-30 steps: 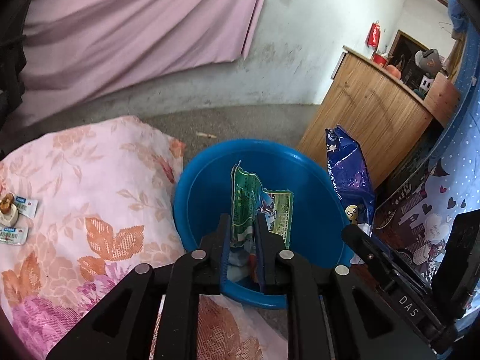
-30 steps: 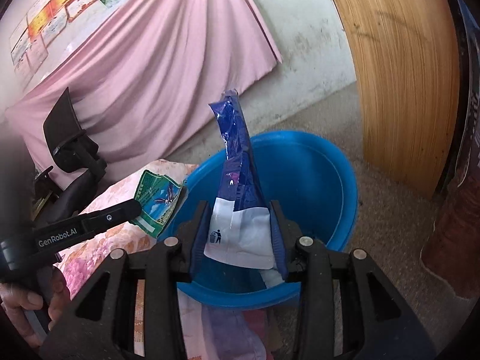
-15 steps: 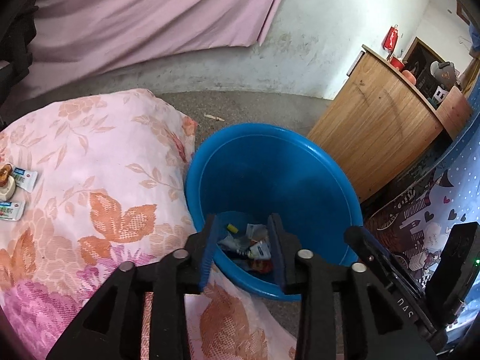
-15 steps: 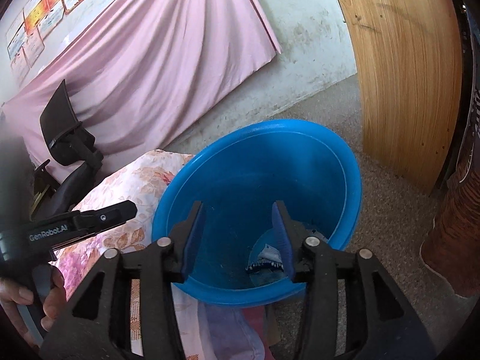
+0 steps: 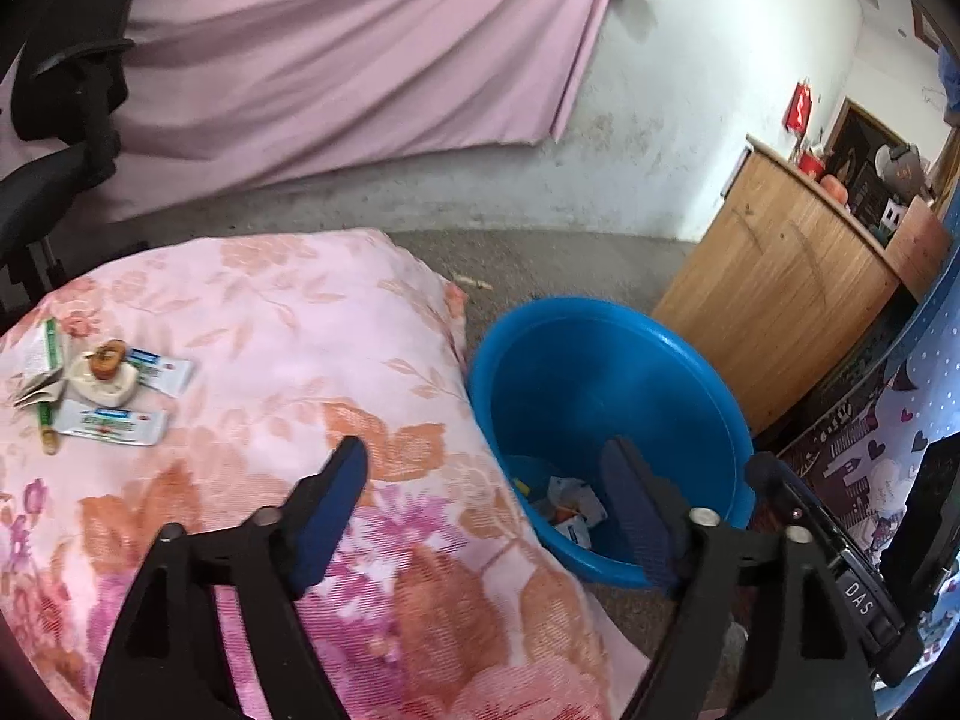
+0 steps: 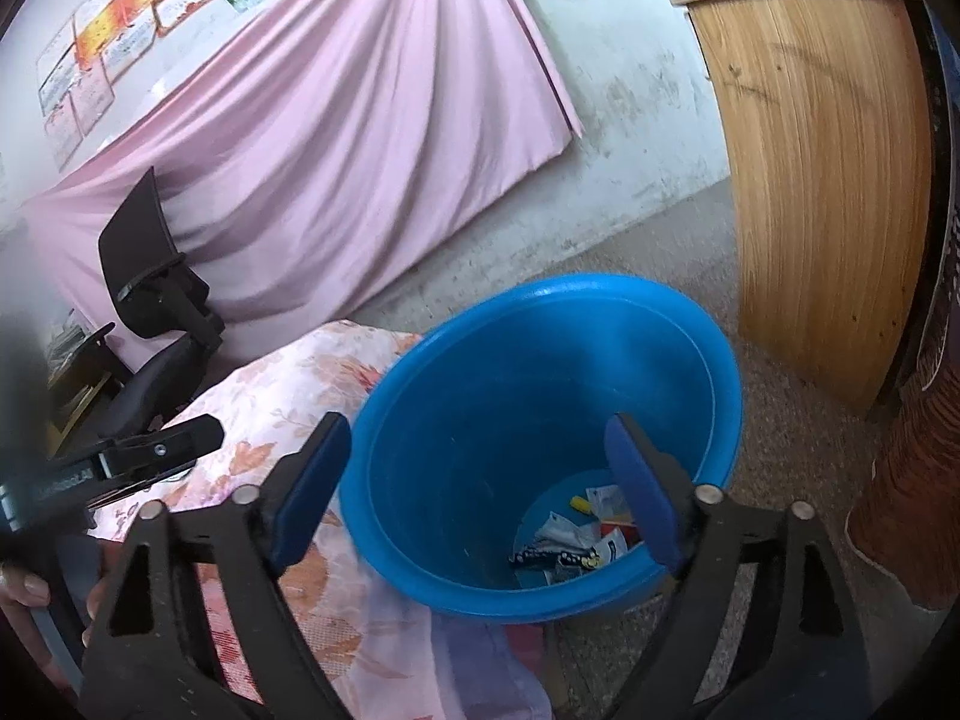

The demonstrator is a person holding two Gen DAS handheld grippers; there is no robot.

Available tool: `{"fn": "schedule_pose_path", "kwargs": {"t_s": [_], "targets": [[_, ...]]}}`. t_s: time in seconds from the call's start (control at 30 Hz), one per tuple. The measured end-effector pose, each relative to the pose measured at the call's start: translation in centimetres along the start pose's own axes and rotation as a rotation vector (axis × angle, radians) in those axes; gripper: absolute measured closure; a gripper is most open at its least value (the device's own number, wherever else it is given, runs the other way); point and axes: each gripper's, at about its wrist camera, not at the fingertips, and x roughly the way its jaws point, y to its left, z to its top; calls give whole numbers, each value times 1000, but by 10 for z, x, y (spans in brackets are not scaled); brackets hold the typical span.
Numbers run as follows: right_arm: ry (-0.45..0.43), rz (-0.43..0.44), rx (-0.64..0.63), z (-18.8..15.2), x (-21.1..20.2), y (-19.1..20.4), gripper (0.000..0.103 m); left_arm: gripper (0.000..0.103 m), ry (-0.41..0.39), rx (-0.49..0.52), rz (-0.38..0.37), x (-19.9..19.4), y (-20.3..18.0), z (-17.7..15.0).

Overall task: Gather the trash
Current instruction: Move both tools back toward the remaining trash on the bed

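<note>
Wrappers [image 6: 570, 546] in bucket [image 6: 540, 324], part-hidden.

We read "DAS" in white letters on the black body of the right gripper [image 5: 858, 597], just to the right of the left gripper's own fingers. On the black body of the left gripper [image 6: 66, 483], left of the right gripper's fingers, a white word stands, too blurred to spell. The print on the white and blue sachets [image 5: 114, 423] ahead to the left is too small to read.
</note>
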Motion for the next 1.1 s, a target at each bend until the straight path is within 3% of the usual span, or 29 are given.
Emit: {"fn": "schedule_pose_path", "kwargs": {"t_s": [0.23, 0.4, 0.8, 1.1], "targets": [[-98, 12, -33, 3, -18, 15, 0, 16, -107, -18, 18, -30, 13, -5], [-185, 17, -83, 6, -40, 33, 0, 6, -262, 13, 56, -63, 12, -10], [-396, 50, -181, 7, -91, 92, 0, 4, -490, 81, 144, -134, 32, -17], [-496, 87, -239, 5, -113, 147, 0, 3, -612, 48, 179, -191, 74, -32]]}}
